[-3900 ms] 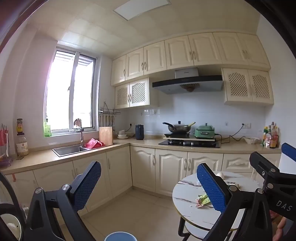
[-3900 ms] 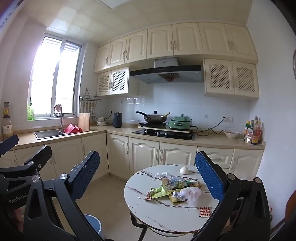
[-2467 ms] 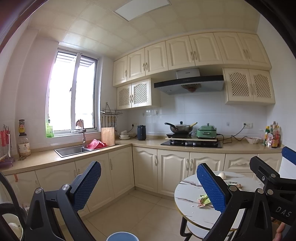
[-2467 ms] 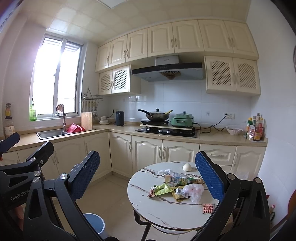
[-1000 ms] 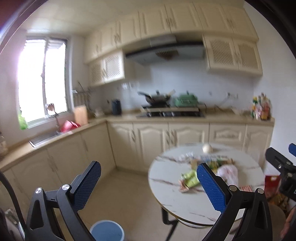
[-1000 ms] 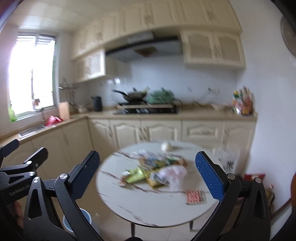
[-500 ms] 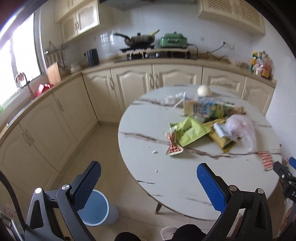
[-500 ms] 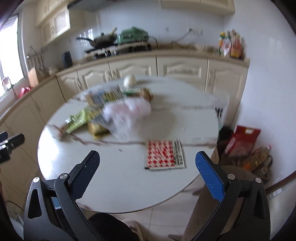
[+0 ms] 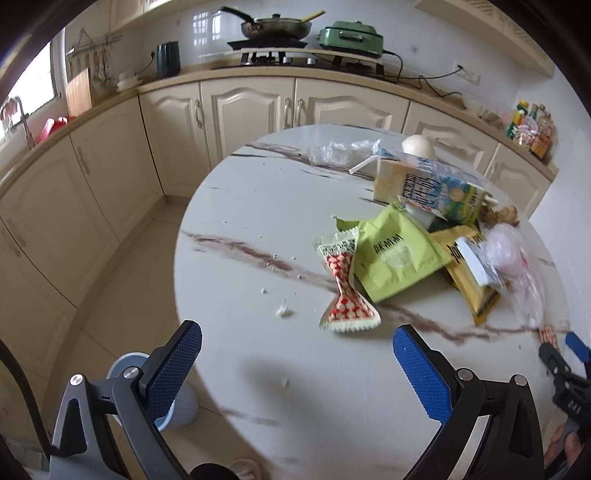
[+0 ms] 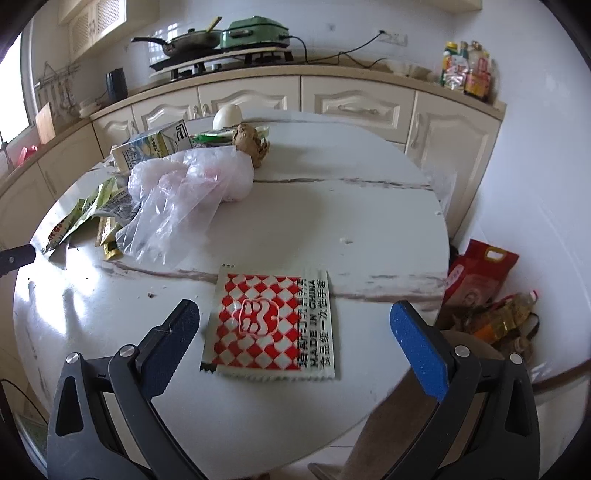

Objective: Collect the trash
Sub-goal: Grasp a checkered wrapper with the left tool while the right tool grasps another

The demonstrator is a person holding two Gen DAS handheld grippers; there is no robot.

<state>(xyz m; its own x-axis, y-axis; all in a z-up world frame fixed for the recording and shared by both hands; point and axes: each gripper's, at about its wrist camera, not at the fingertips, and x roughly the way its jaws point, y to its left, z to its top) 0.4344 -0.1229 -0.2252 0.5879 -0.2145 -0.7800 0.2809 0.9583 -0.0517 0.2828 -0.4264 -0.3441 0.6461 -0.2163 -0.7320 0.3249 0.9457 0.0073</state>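
Trash lies on a round white marble table (image 9: 258,206): a twisted red-and-white wrapper (image 9: 345,291), a green snack bag (image 9: 395,258), a yellow packet (image 9: 469,280), a milk carton (image 9: 428,184) and a clear plastic bag (image 10: 184,192). A flat red-and-white checkered packet (image 10: 273,325) sits near the table's front edge. My right gripper (image 10: 295,332) hovers open right over that packet, one finger on each side. My left gripper (image 9: 295,362) is open above bare tabletop, just short of the twisted wrapper. A blue bin (image 9: 184,406) stands on the floor below the left gripper.
Cream cabinets and a counter with a wok (image 9: 275,27) and a green cooker (image 9: 351,37) curve behind the table. A red sack (image 10: 476,273) and an oil bottle (image 10: 506,314) lie on the floor to the right. An egg-like white ball (image 10: 226,115) and a ginger root (image 10: 251,144) sit at the table's far side.
Both grippers have tilted down from the kitchen wall and closed in on the table. The right one now hangs over the checkered packet, the left one near the twisted wrapper.
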